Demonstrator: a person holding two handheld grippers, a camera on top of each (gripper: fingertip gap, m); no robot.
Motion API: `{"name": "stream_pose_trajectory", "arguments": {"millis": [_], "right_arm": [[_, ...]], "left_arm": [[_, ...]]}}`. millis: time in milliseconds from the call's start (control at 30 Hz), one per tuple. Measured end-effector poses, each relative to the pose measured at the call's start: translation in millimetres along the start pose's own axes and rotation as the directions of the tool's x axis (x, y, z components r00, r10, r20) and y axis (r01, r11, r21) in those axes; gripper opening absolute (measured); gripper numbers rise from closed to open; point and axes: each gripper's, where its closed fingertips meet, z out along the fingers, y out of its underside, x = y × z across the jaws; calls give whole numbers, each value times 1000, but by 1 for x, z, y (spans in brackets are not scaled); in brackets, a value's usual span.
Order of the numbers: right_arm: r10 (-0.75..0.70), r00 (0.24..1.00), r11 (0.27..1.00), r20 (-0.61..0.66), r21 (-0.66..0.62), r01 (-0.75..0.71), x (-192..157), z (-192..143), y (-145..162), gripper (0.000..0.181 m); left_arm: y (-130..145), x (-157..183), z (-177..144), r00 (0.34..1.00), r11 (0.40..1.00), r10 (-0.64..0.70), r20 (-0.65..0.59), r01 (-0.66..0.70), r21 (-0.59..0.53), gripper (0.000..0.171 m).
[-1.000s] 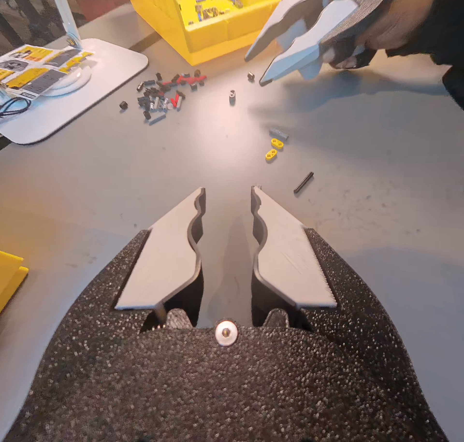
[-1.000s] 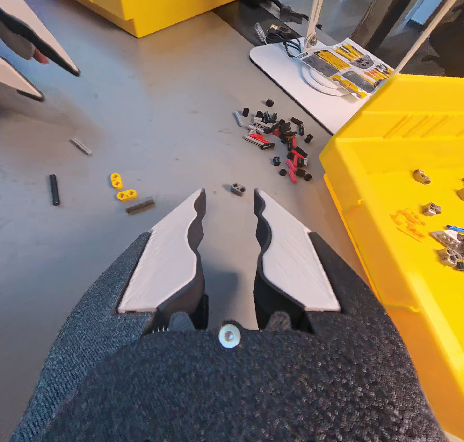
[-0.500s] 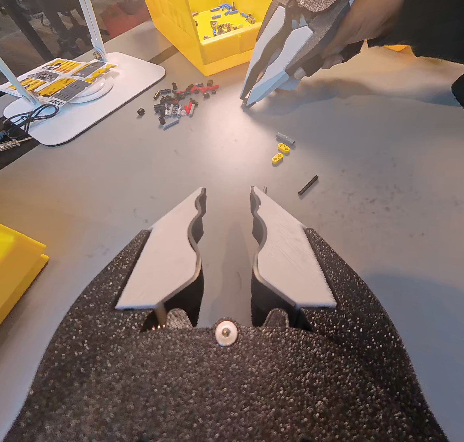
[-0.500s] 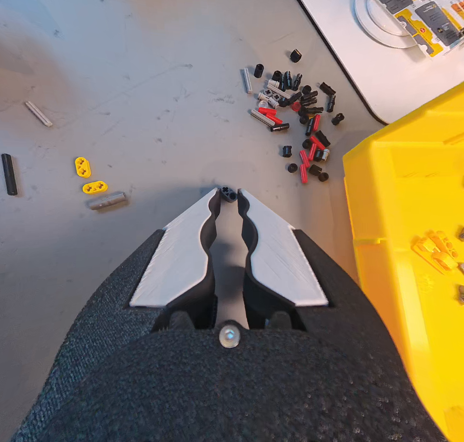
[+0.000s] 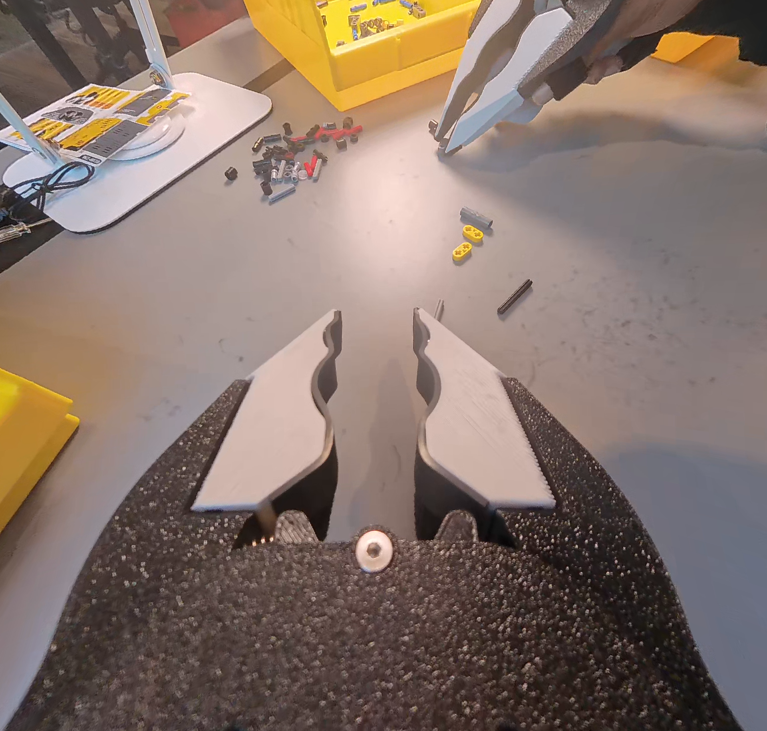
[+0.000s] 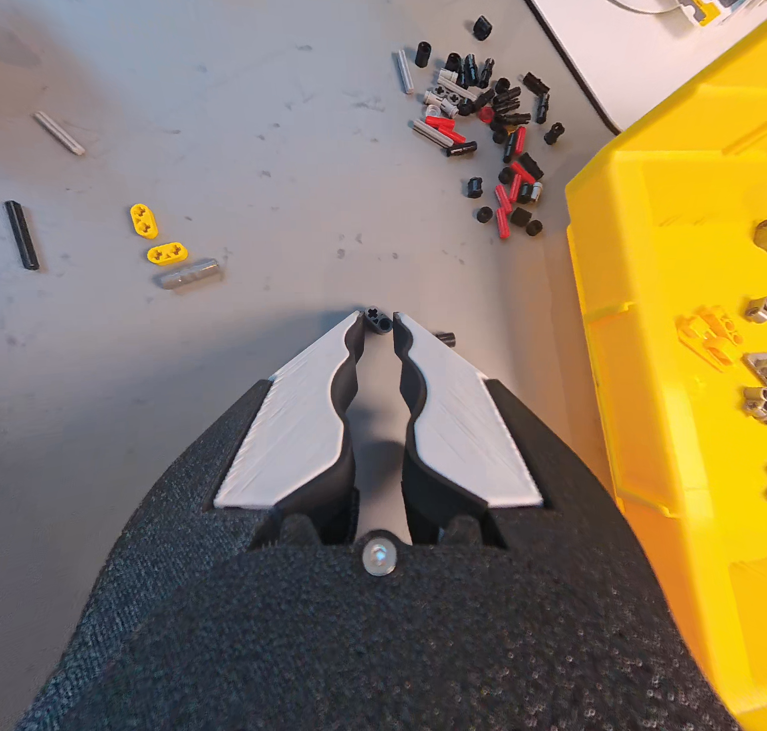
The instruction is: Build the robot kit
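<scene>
My right gripper (image 6: 378, 321) is shut on a small dark grey connector piece (image 6: 378, 320) and points down at the grey table (image 6: 269, 171). It also shows in the left wrist view (image 5: 446, 146), its tips at the table. My left gripper (image 5: 377, 321) is open and empty, low over the table. A thin grey axle (image 5: 438, 307) lies just beyond its right fingertip. Two yellow two-hole links (image 6: 155, 238), a grey sleeve (image 6: 189, 273) and a black axle (image 6: 21, 234) lie to the left of my right gripper.
A heap of small black, red and grey pins (image 6: 494, 130) lies beside a yellow bin (image 6: 664, 337) holding parts. A white stand base (image 5: 137, 159) carries a printed leaflet (image 5: 95, 117). Another yellow bin corner (image 5: 29, 433) is at the left. About 5 cm separates my left fingertips from the thin grey axle (image 5: 438, 307). Seen from the right wrist view (image 6: 82, 151) as well.
My right gripper came down over the dark grey connector and closed on it. My left gripper stayed open and drew back a little.
</scene>
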Motion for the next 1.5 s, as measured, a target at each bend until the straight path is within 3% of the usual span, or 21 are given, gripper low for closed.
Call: {"name": "stream_pose_trajectory", "arguments": {"millis": [333,567,733,967,1267,1500], "right_arm": [[59,987,997,-153,67,-49,36,11,-11,13],[56,963,980,-263,200,-3,51,-4,-33,28],[36,992,953,-122,304,3,20,-26,-43,28],[-139,980,944,144,318,88,-53,-24,-51,29],[-232,934,960,271,218,175,-100,-1,-35,30],[-229,935,971,271,128,201,-108,15,-42,19]], "left_arm": [[2,2,2,1000,1000,16,-2,-16,-14,34],[1,1,1,1000,1000,15,5,-15,-9,34],[1,1,1,1000,1000,14,5,-14,-8,34],[1,-1,0,1000,1000,6,9,-6,-5,34],[2,1,1,1000,1000,20,4,-20,-17,34],[4,3,2,1000,999,30,2,-30,-25,34]]}}
